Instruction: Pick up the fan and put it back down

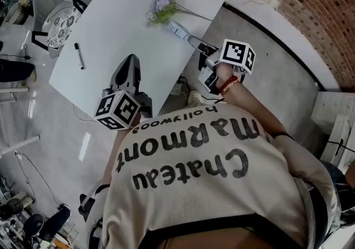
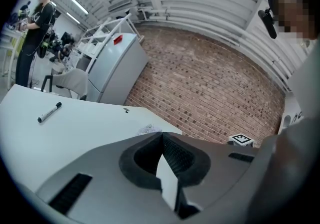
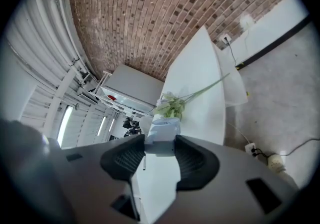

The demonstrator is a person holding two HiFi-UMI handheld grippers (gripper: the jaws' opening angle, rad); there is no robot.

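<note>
The fan (image 1: 178, 29) is a small white and grey device that sits over the table's right edge, just below the flowers. My right gripper (image 1: 192, 40) reaches in from the right and is shut on it. In the right gripper view the fan (image 3: 163, 137) is pinched between the two dark pads, pointing toward the flowers (image 3: 170, 108). I cannot tell whether it rests on the table (image 1: 111, 31). My left gripper (image 1: 130, 60) hovers over the table's near edge, shut and empty. In the left gripper view its jaw tips (image 2: 161, 137) meet.
A bunch of pale flowers (image 1: 161, 6) lies on the table near the fan. A black marker pen (image 1: 79, 55) lies at the table's left side. A chair (image 1: 61, 20) stands beyond the left edge. A power strip (image 1: 194, 98) is on the floor, and a brick wall (image 1: 310, 15) stands to the right.
</note>
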